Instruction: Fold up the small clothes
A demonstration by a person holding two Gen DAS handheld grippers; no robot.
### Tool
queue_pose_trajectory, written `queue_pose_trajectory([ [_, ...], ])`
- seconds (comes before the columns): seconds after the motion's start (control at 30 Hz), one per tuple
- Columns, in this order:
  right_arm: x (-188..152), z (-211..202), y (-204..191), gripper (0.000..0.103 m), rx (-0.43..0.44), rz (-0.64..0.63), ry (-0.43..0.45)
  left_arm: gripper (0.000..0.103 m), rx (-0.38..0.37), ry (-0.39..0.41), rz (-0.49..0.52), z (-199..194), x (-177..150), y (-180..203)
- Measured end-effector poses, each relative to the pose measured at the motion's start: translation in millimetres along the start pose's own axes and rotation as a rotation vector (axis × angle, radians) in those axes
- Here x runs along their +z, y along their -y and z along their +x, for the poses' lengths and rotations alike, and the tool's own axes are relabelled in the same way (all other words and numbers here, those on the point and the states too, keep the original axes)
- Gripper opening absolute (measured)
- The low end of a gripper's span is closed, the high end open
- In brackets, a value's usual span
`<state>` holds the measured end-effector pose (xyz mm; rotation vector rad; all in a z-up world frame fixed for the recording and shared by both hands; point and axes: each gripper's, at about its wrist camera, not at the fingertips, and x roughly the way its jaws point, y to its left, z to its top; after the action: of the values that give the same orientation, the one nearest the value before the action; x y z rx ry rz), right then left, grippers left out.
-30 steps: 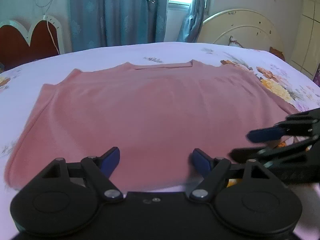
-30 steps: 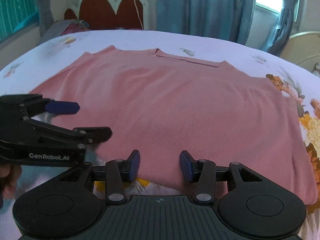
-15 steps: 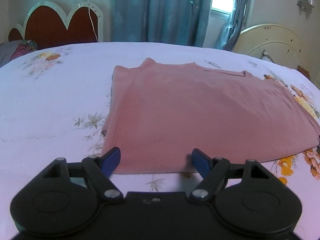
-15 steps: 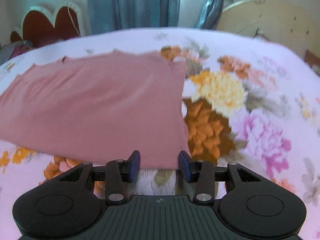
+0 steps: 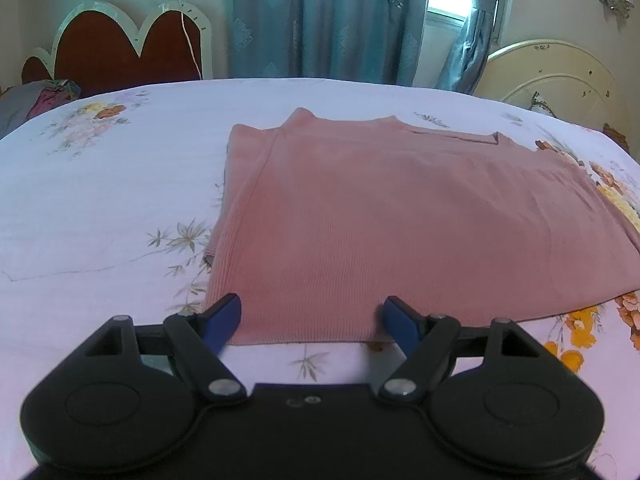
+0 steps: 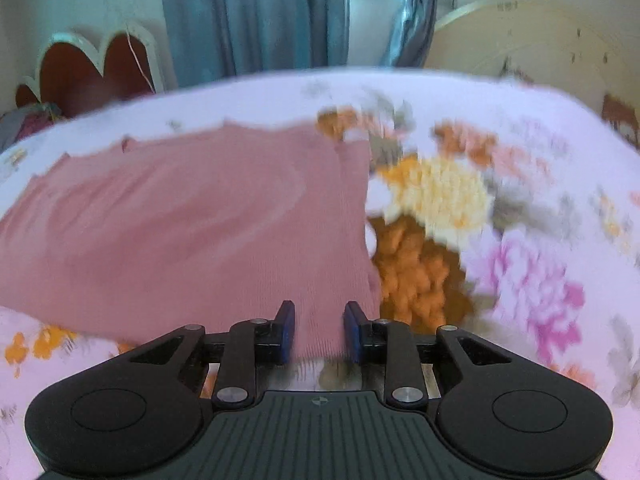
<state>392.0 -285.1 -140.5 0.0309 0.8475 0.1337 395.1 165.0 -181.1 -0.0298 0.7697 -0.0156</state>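
Pink top flat on the bed, grippers at its hem

Pink top (image 5: 400, 220) lies on the floral sheet (image 5: 100, 200). Left gripper (image 5: 312, 322) has swung to its left corner, jaws spread wide. Right gripper (image 6: 319, 332) has narrowed at the right corner, hem between its pads, gap still showing.

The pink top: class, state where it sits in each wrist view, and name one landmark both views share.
Left wrist: pink top fills centre and right, hem between the open left gripper.
Right wrist: left and centre, blurred, corner between the right gripper.
Shared landmark: heart-shaped headboard.
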Motion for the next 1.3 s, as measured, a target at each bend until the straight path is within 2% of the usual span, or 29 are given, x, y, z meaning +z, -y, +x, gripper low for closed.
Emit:
queue_pose_trajectory([
  [0.13, -0.8, 4.7, 2.0, 0.027, -0.009, -0.015, -0.014, 0.077, 0.000, 0.000, -0.002, -2.2, -0.7, -1.2],
  [0.27, -0.3, -6.4, -1.0, 0.027, -0.001, -0.002, 0.041, 0.078, 0.005, 0.001, 0.006, -3.5, -1.7, -0.6],
  [0.37, -5.1, 5.4, 1.4, 0.027, -0.004, 0.005, -0.014, 0.078, 0.007, -0.004, 0.003, -3.9, -0.2, -0.4],
  [0.43, -5.3, 3.4, 2.1, 0.027, -0.001, 0.001, -0.007, 0.078, 0.014, -0.010, 0.004, -5.0, 0.6, 0.2],
  [0.5, -4.9, -6.8, 2.7, 0.027, 0.009, 0.014, 0.011, 0.078, 0.041, -0.008, -0.006, -9.9, 0.8, 0.5],
  [0.57, -7.1, -20.1, 6.3, 0.027, 0.032, 0.031, 0.041, 0.086, 0.092, 0.007, -0.044, -18.5, -1.2, -2.3],
  [0.6, -8.8, -26.3, 8.3, 0.027, 0.036, 0.036, 0.048, 0.087, 0.128, 0.011, -0.076, -24.0, -3.5, -4.7],
  [0.63, -11.5, -33.1, 11.0, 0.027, 0.040, 0.039, 0.055, 0.082, 0.136, 0.016, -0.115, -30.0, -5.9, -7.7],
  [0.67, -13.6, -38.9, 13.3, 0.027, 0.046, 0.040, 0.062, 0.080, 0.117, 0.027, -0.171, -37.3, -9.3, -11.6],
  [0.73, -17.4, -49.8, 17.4, 0.027, 0.076, 0.049, 0.079, 0.069, 0.015, 0.045, -0.329, -49.1, -19.7, -20.6],
  [0.77, -19.3, -55.3, 18.3, 0.027, 0.095, 0.057, 0.092, 0.066, -0.039, 0.041, -0.426, -51.6, -27.4, -24.6],
  [0.8, -20.9, -60.0, 17.7, 0.027, 0.115, 0.060, 0.104, 0.058, -0.073, 0.038, -0.504, -52.2, -34.1, -26.9],
  [0.87, -23.9, -66.8, 12.2, 0.027, 0.142, 0.058, 0.123, 0.056, -0.133, 0.046, -0.672, -51.2, -50.1, -31.8],
  [0.93, -24.7, -69.4, 4.6, 0.027, 0.173, 0.061, 0.118, 0.056, -0.142, 0.075, -0.773, -50.9, -58.5, -35.8],
  [1.13, -15.6, -65.2, -26.0, 0.027, 0.247, 0.057, 0.115, 0.054, -0.194, 0.110, -0.901, -27.8, -53.0, -48.1],
  [1.17, -12.1, -62.9, -32.3, 0.026, 0.254, 0.050, 0.121, 0.055, -0.199, 0.122, -0.925, -22.7, -51.5, -50.6],
  [1.2, -8.4, -60.0, -38.9, 0.018, 0.259, 0.043, 0.122, 0.054, -0.202, 0.136, -0.955, -17.1, -49.9, -53.0],
  [1.27, 1.0, -49.7, -52.3, 0.017, 0.270, 0.042, 0.108, 0.053, -0.212, 0.150, -0.989, -6.9, -44.3, -56.3],
  [1.3, 6.4, -43.4, -59.1, 0.017, 0.274, 0.046, 0.102, 0.048, -0.210, 0.152, -0.993, -3.2, -42.0, -56.4],
])
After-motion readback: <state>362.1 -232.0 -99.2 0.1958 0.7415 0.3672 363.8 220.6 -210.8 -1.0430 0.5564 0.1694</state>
